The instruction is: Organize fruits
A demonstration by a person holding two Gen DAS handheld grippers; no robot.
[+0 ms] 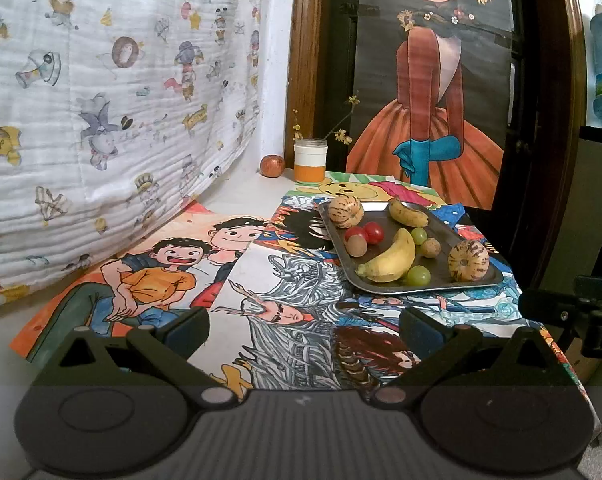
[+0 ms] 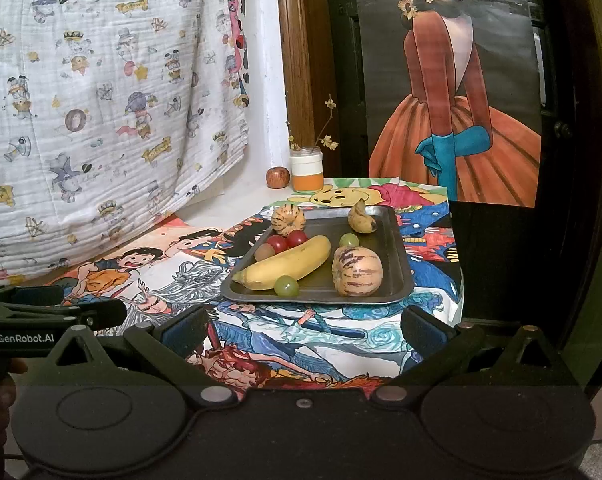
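A dark metal tray (image 1: 477, 286) (image 2: 401, 264) sits on the table's right side. It holds a large banana (image 1: 393, 260) (image 2: 289, 262), a small banana (image 1: 407, 212) (image 2: 361, 218), two striped melons (image 1: 468, 261) (image 2: 357, 271) (image 1: 345, 210) (image 2: 288, 219), two red tomatoes (image 1: 367, 233) (image 2: 287, 241), green grapes (image 1: 417, 275) (image 2: 287, 285) and brown longans (image 1: 356, 246). My left gripper (image 1: 303, 334) is open and empty, short of the tray. My right gripper (image 2: 305, 330) is open and empty, just before the tray's near edge.
A red apple (image 1: 272, 165) (image 2: 277, 177) and a white-and-orange jar (image 1: 309, 160) (image 2: 307, 169) with twigs stand at the back. Cartoon posters (image 1: 157, 276) cover the table. A patterned cloth (image 1: 101, 100) hangs on the left. A wooden door frame (image 1: 305, 60) and dark door lie behind.
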